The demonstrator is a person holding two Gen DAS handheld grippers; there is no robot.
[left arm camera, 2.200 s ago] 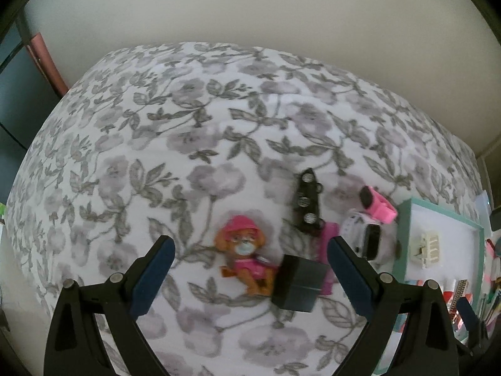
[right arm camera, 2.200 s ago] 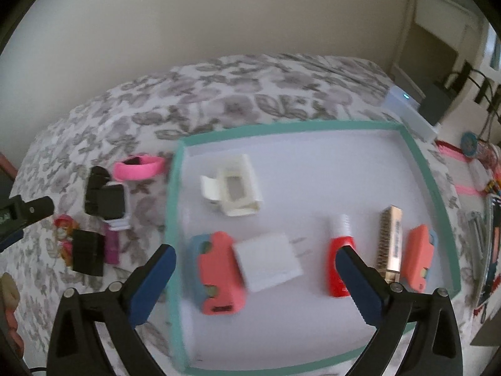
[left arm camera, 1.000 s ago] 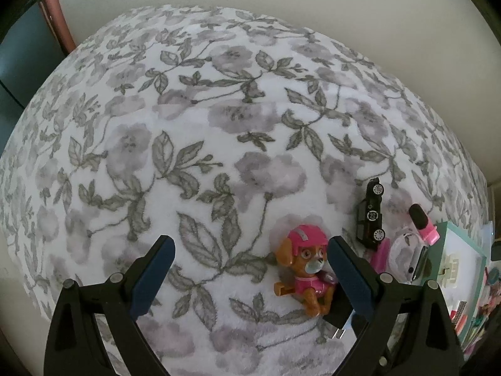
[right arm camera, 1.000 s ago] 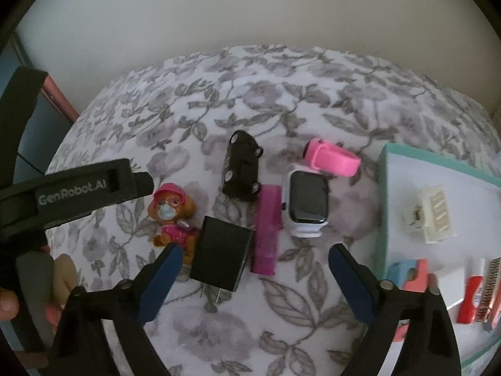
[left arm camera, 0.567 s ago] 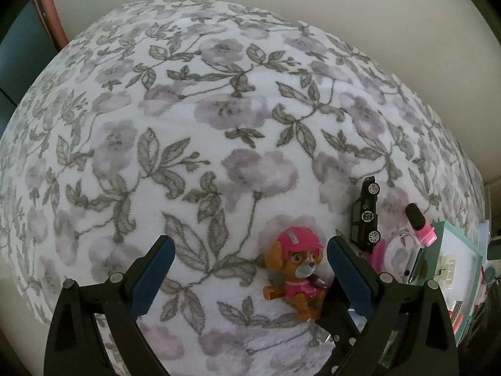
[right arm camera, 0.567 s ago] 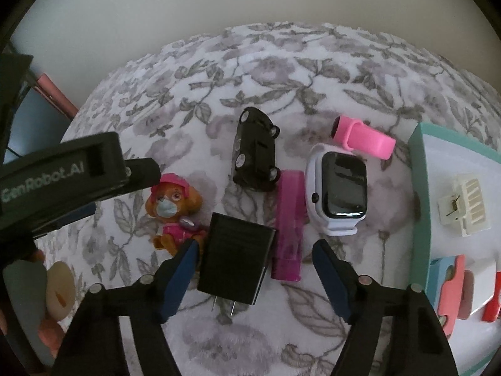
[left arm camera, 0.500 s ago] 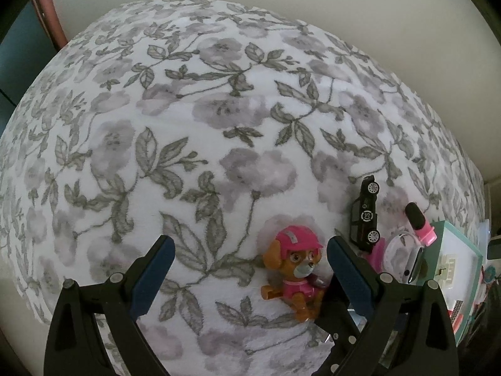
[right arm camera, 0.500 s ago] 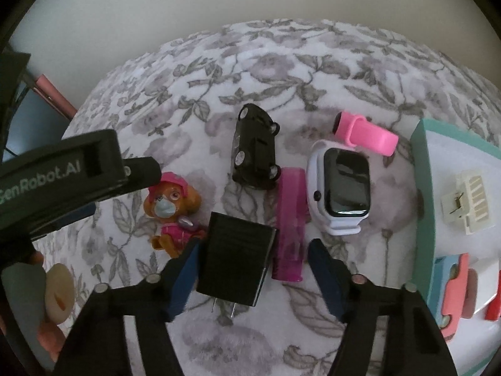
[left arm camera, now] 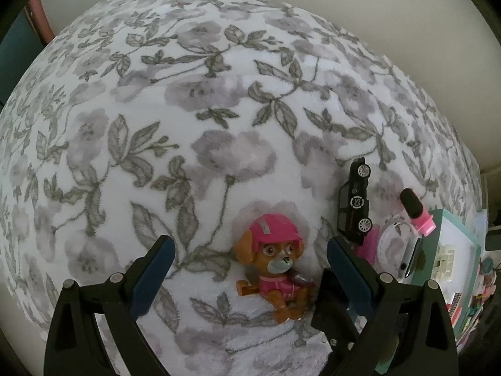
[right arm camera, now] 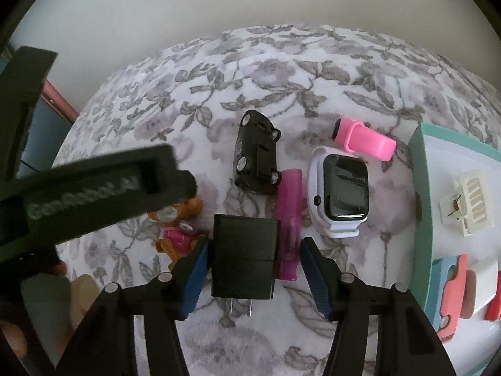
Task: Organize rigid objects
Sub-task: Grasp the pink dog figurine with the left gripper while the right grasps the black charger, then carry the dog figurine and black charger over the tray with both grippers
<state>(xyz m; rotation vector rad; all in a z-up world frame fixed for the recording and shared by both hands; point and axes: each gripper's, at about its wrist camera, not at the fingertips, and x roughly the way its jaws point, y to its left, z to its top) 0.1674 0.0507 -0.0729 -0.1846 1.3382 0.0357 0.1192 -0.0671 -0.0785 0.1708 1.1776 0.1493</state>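
A black plug adapter (right arm camera: 244, 255) lies prongs-toward-me on the floral blanket, with a pink tube (right arm camera: 289, 224) against its right side. My right gripper (right arm camera: 253, 258) is open, its fingers straddling both; the left finger is close to the adapter, the right finger apart from the tube. A toy puppy with a pink helmet (left arm camera: 275, 269) lies between the fingers of my open left gripper (left arm camera: 249, 255). That gripper partly hides the puppy (right arm camera: 178, 236) in the right wrist view.
A black toy car (right arm camera: 256, 156), a white smartwatch (right arm camera: 339, 189) and a pink cylinder (right arm camera: 363, 138) lie behind the adapter. A teal-rimmed white tray (right arm camera: 421, 169) at the right holds a cream clip (right arm camera: 466, 202) and coral and white items. A wall stands behind.
My right gripper has come down around the black adapter and narrowed its opening. My left gripper has moved closer to the puppy, which now sits between its fingers.
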